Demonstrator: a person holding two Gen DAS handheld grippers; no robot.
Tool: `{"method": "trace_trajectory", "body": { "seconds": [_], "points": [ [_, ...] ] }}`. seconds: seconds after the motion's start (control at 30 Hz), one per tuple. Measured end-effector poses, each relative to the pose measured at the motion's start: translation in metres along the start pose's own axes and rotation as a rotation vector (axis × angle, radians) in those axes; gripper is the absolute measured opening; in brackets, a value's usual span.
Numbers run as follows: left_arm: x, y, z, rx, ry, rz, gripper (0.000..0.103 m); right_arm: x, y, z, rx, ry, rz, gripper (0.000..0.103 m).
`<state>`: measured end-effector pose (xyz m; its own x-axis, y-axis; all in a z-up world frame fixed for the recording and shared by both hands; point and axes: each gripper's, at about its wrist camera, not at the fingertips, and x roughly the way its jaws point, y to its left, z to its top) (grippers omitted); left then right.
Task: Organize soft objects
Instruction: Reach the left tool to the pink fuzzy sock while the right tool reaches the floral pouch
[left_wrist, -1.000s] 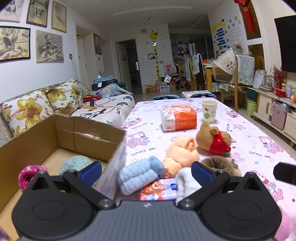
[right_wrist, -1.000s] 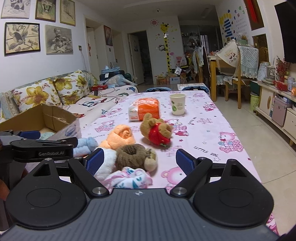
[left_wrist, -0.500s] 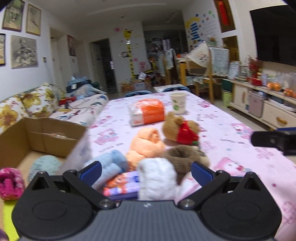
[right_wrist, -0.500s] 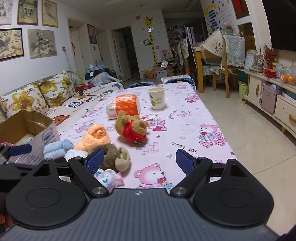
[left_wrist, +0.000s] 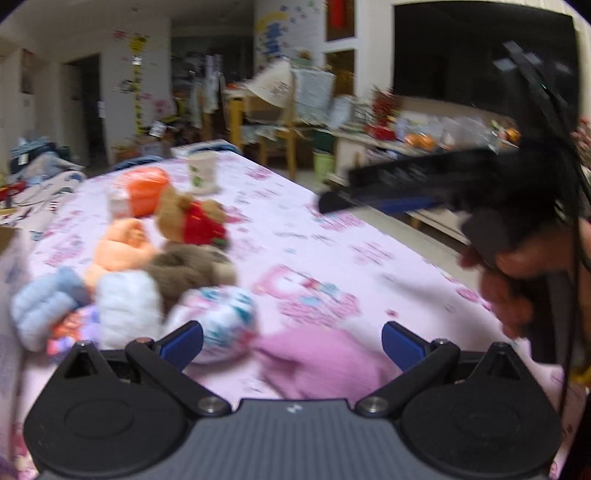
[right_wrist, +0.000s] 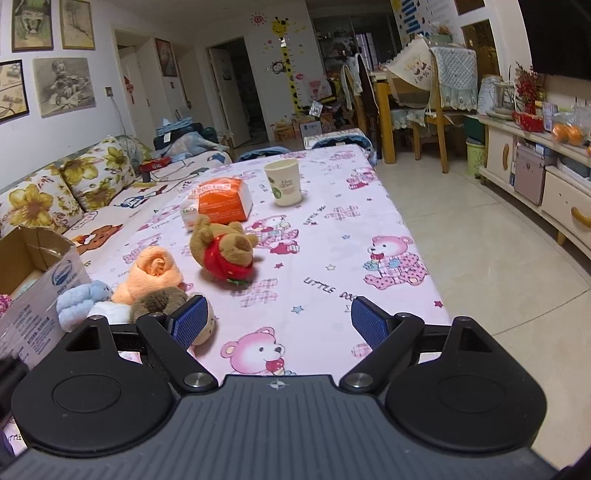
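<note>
Soft things lie bunched on the pink bear-print tablecloth (right_wrist: 332, 236): a brown bear in a red top (right_wrist: 221, 251), an orange roll (right_wrist: 153, 275), a brown fuzzy piece (right_wrist: 157, 301), a light blue roll (right_wrist: 79, 299). The blurred left wrist view adds a white roll (left_wrist: 125, 306), a patterned white ball (left_wrist: 221, 317) and a pink cloth (left_wrist: 325, 362). My left gripper (left_wrist: 291, 339) is open over the ball and the pink cloth. My right gripper (right_wrist: 280, 319) is open above bare tablecloth, the fuzzy piece beside its left finger. A hand holds the right gripper (left_wrist: 406, 188).
A cardboard box (right_wrist: 33, 280) stands at the table's left edge with knitted things inside. Farther back are an orange tissue pack (right_wrist: 218, 205) and a paper cup (right_wrist: 282, 182). A flowered sofa (right_wrist: 66, 188) runs along the left; tiled floor and cabinets (right_wrist: 535, 181) lie right.
The left gripper has swung right, away from the box, over the ball and pink cloth. The right gripper has drawn right and back, off the fuzzy pile. Both stay open.
</note>
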<state>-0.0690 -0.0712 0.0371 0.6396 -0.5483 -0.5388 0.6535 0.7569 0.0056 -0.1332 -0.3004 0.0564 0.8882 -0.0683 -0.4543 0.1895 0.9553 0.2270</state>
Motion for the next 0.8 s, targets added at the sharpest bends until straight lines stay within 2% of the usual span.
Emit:
{"method": "trace_trajectory", "body": {
  "seconds": [0.17, 0.37, 0.5, 0.67, 0.8],
  "points": [
    [0.015, -0.015, -0.01, 0.03, 0.053, -0.004, 0.102, 0.005, 0.01, -0.003, -0.008, 0.034, 0.032, 0.103],
    [0.026, -0.015, -0.015, -0.001, 0.087, 0.029, 0.1, 0.014, 0.019, -0.003, -0.013, 0.085, 0.123, 0.103],
    [0.03, -0.012, -0.016, -0.057, 0.105, 0.007, 0.088, 0.026, 0.027, -0.004, -0.037, 0.124, 0.177, 0.103],
    [0.027, -0.005, -0.016, -0.099, 0.109, -0.003, 0.079, 0.042, 0.039, -0.006, -0.031, 0.17, 0.21, 0.103],
    [0.02, 0.0, -0.017, -0.097, 0.112, -0.001, 0.069, 0.051, 0.046, -0.006, -0.023, 0.211, 0.257, 0.103]
  ]
}}
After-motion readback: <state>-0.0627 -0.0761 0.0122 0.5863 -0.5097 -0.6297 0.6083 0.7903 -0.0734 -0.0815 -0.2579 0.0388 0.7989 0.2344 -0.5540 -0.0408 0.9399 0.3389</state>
